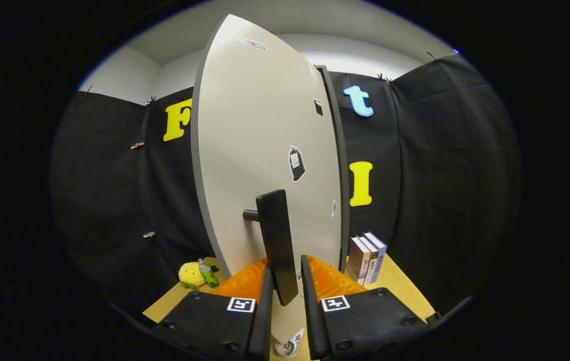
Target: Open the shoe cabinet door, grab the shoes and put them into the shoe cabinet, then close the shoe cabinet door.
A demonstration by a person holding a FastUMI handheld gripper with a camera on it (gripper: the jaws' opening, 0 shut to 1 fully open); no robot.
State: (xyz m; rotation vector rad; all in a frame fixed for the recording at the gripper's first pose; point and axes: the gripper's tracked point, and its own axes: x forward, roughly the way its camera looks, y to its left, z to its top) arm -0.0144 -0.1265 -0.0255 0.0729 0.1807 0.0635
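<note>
A: From the gripper view, where does the claw (285,291) stand?

B: Its fingers (266,301) flank the lower end of the black handle (277,245) on the shoe cabinet door (259,150), which rises at twelve o'clock from them. Whether both pads actually press the bar is hard to judge; a sliver of gap seems to show on each side, so he cannot tell if it is clamped.

A: And the door itself?

B: It appears swung partway out, its edge turned toward the camera. The opening step looks underway, not finished.

A: The shoes?

B: He cannot pick them out. On the worktop (400,281) there are books (366,256) at two o'clock, a yellow plush toy (190,275) and a green bottle (208,274) at ten o'clock. Loading the shoes and closing the door are left.
</note>
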